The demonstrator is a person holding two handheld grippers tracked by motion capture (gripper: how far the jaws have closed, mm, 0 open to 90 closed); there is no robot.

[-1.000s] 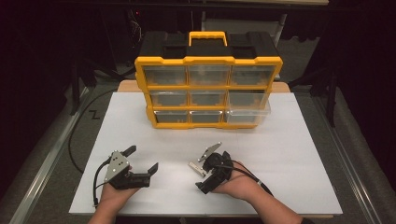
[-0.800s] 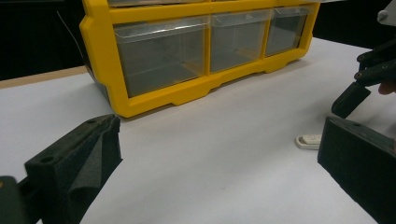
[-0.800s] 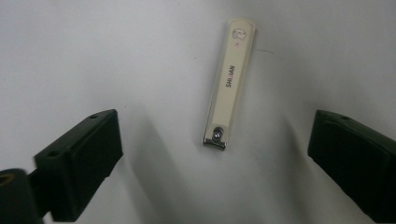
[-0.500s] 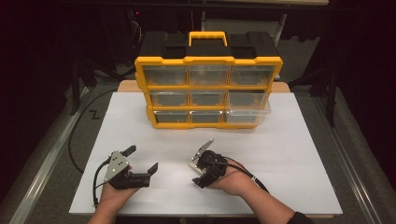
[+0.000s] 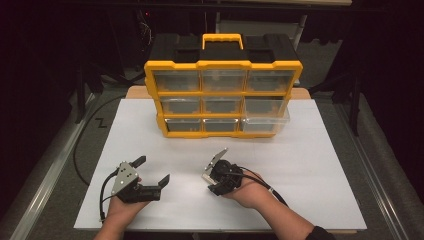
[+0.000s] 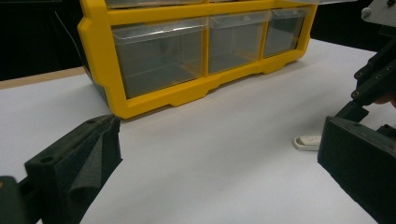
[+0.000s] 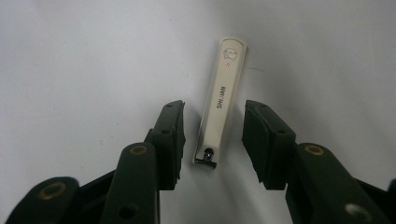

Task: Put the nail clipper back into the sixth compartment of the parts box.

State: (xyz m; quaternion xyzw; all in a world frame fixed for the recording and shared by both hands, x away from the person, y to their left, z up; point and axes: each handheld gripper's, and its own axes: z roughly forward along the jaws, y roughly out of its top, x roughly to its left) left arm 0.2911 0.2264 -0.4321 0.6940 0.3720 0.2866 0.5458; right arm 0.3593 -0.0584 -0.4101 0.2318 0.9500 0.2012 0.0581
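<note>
Straddling the nail clipper [image 7: 218,106], the right gripper [image 7: 214,140] has its jaws either side of the slim white body, and they have just been closing in. There's a sliver of bare surface showing on each side, so the pads are not pressing on it; the clipper lies flat and unheld, its pivot end between the jaws and its printed end reaching beyond the pad tips. In the high view the right gripper [image 5: 214,177] points down at the sheet, in front of the yellow organizer [image 5: 223,65], about level with its middle column of drawers.

Over to the left gripper [image 5: 151,174]: jaws spread wide, nothing between them, sitting in front of the organizer's left corner and well apart from it. In the left gripper view the clipper [image 6: 307,142] shows as a small white bar on the sheet, in front of the organizer's right end.

Room to move? Plenty. A broad open band of white sheet [image 5: 310,150] runs between the organizer's base and both grippers, and more lies off to the organizer's right. The bottom-right drawer [image 5: 266,121] sticks out a little from the frame, the one edge that juts forward.

The sheet covers a wooden tabletop [image 5: 134,92], a strip of it showing beside the organizer's left side. Grey floor [image 5: 60,150] flanks the table and the room behind the organizer is dark.
</note>
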